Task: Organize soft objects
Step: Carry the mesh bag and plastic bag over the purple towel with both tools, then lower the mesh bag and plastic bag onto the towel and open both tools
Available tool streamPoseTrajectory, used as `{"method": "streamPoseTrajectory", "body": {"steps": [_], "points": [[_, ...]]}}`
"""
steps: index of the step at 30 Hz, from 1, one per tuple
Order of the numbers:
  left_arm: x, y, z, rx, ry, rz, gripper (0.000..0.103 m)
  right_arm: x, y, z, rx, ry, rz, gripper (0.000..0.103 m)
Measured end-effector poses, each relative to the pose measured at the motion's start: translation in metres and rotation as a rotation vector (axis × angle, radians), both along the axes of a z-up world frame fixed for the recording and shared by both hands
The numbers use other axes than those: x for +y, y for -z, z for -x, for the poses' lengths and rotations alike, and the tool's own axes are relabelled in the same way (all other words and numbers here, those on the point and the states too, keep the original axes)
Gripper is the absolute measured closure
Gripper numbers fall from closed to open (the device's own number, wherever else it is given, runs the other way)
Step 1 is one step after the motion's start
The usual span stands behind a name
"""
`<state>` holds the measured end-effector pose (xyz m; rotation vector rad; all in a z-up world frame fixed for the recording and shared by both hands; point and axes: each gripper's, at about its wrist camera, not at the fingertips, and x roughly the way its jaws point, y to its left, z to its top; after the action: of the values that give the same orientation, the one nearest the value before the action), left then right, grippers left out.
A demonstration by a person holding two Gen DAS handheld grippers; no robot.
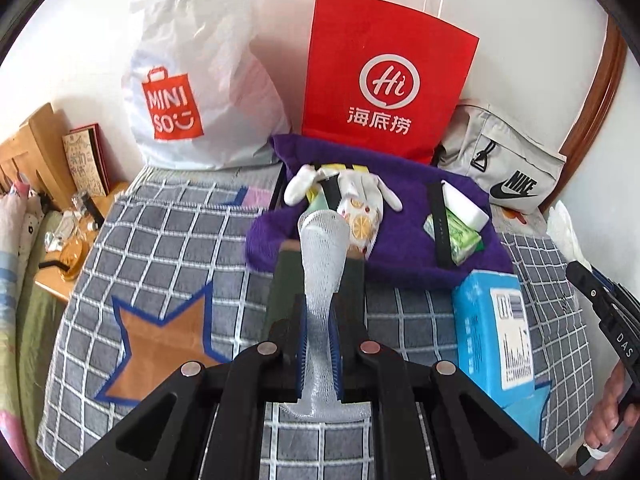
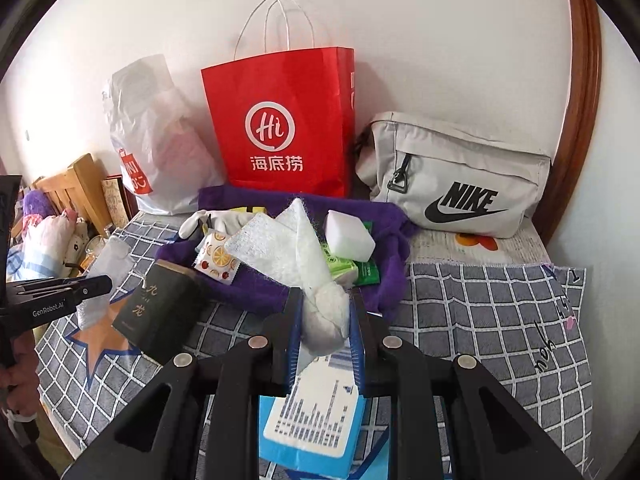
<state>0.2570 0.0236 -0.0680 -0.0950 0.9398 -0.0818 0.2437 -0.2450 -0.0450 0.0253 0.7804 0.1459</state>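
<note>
At the centre of the left wrist view, my left gripper [image 1: 318,354] is pinched nearly closed on a strip of white mesh foam sleeve [image 1: 322,264], which stands up between the blue pads and arches toward the purple towel [image 1: 404,236] in mid-frame. In the right wrist view my right gripper [image 2: 324,320] is likewise clamped narrow around a wad of white fibrous cloth [image 2: 304,264], just above the blue tissue pack [image 2: 312,424] at lower centre.

The soft things already gathered on the towel are a white plush rabbit [image 1: 348,192], a white sponge block [image 2: 349,236] and a green tissue packet [image 2: 344,270]. I judge both pieces belong there too. To do it well I should carry each low over the towel, open only once the material rests on it, and lay the sleeve flat so it doesn't spring off.

The red paper bag [image 2: 288,128] and the grey Nike bag [image 2: 460,184] wall off the upper edge; open room is the checked blanket [image 2: 480,312] at right.
</note>
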Motion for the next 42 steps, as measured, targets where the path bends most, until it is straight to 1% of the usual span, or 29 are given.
{"method": "streamPoseTrajectory", "body": {"steps": [8, 12, 17, 20, 23, 25, 28, 29, 32, 34, 38, 42], "points": [[-0.003, -0.007, -0.03, -0.012, 0.001, -0.017, 0.093, 0.002, 0.002, -0.035, -0.006, -0.013, -0.007, 0.081], [-0.007, -0.004, -0.048, -0.006, -0.002, -0.013, 0.093, 0.004, 0.005, -0.054, -0.007, -0.023, -0.009, 0.081], [-0.011, -0.001, -0.068, 0.005, 0.002, 0.0, 0.093, 0.006, 0.006, -0.08, -0.018, -0.038, 0.023, 0.081], [-0.015, -0.002, -0.08, 0.002, 0.006, 0.003, 0.093, 0.006, 0.006, -0.097, -0.021, -0.042, 0.021, 0.081], [-0.021, -0.001, -0.095, 0.001, 0.004, 0.009, 0.093, 0.008, 0.01, -0.116, -0.005, -0.053, 0.001, 0.081], [-0.025, 0.004, -0.103, 0.009, 0.004, 0.014, 0.093, 0.012, 0.016, -0.126, 0.016, -0.072, -0.014, 0.081], [-0.03, 0.016, -0.115, 0.036, 0.02, 0.032, 0.093, 0.015, 0.028, -0.139, 0.047, -0.113, -0.082, 0.081], [-0.031, 0.018, -0.118, 0.041, 0.024, 0.036, 0.093, 0.017, 0.032, -0.142, 0.056, -0.12, -0.089, 0.081], [-0.036, 0.026, -0.13, 0.053, 0.04, 0.053, 0.093, 0.022, 0.045, -0.147, 0.067, -0.11, -0.045, 0.081], [-0.041, 0.029, -0.139, 0.061, 0.052, 0.067, 0.093, 0.024, 0.051, -0.151, 0.099, -0.124, -0.048, 0.081], [-0.05, 0.033, -0.15, 0.062, 0.079, 0.08, 0.093, 0.025, 0.058, -0.155, 0.116, -0.135, -0.043, 0.081], [-0.057, 0.043, -0.16, 0.084, 0.096, 0.093, 0.093, 0.026, 0.065, -0.158, 0.138, -0.14, -0.036, 0.081]]}}
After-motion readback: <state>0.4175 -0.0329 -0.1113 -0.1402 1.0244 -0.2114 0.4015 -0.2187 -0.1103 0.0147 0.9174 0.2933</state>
